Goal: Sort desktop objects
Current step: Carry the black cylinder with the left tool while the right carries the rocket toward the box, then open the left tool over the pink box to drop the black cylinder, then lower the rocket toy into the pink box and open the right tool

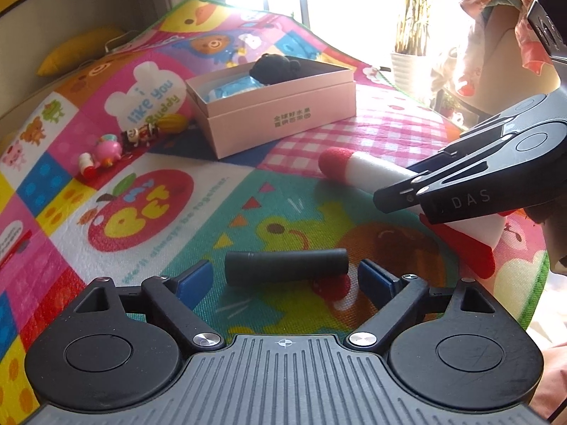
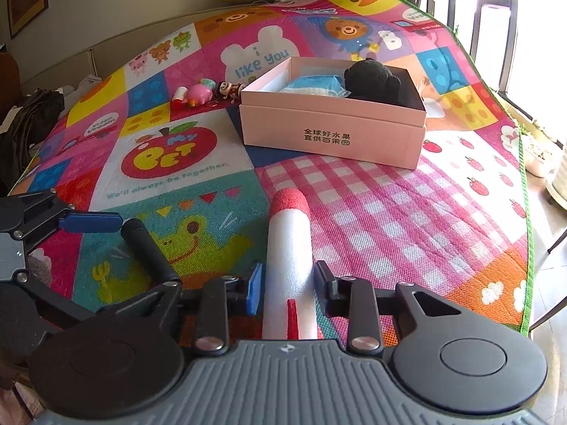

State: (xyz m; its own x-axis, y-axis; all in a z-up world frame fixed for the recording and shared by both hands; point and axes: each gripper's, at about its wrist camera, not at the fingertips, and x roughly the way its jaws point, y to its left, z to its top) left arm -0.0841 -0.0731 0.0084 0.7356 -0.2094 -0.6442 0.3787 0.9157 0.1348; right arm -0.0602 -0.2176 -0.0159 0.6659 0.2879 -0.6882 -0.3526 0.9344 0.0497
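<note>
**Rocket's gripped, tube's waiting**

The right gripper (image 2: 285, 285) is clamping the foam rocket (image 2: 288, 244), nose poking out ahead of its jaws toward the pink box (image 2: 333, 134). The left gripper (image 1: 285, 276) is gaping wide around the black tube (image 1: 286, 266), pads not touching. I'd center the tube first, then squeeze.

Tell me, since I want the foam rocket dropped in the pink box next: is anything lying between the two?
Nothing visible does. The right gripper is shut on the foam rocket, and only bare mat lies between its red tip and the pink box. The black tube lies off to the left.
</note>
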